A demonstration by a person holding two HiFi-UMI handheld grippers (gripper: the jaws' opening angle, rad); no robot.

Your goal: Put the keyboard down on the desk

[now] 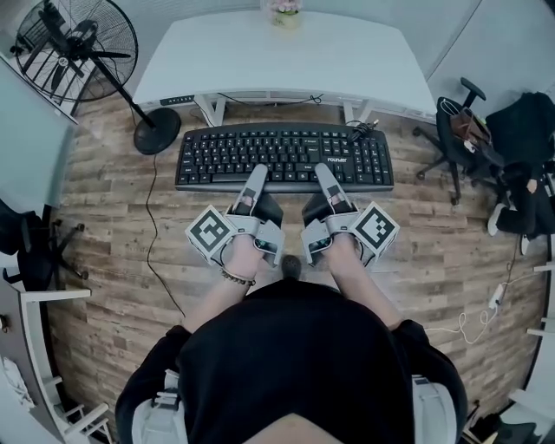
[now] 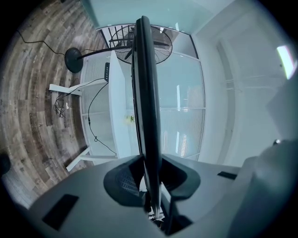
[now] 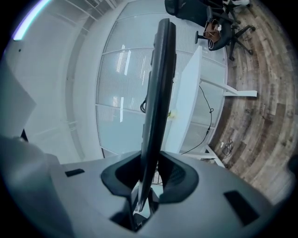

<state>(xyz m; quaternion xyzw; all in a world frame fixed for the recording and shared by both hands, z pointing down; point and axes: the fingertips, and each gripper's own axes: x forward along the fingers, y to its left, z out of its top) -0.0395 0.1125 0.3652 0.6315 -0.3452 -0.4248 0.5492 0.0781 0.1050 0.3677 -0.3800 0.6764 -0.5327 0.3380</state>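
Note:
A black keyboard hangs level in the air above the wooden floor, just short of the white desk. My left gripper is shut on its near edge left of centre, and my right gripper is shut on the same edge right of centre. In the left gripper view the keyboard shows edge-on as a dark slab clamped between the jaws of the left gripper. The right gripper view shows the keyboard the same way, pinched in the right gripper. A cable runs from the keyboard's far right corner.
A standing fan is left of the desk, its round base on the floor. A small pale object sits at the desk's far edge. Office chairs with dark bags stand at the right. Cables trail over the floor.

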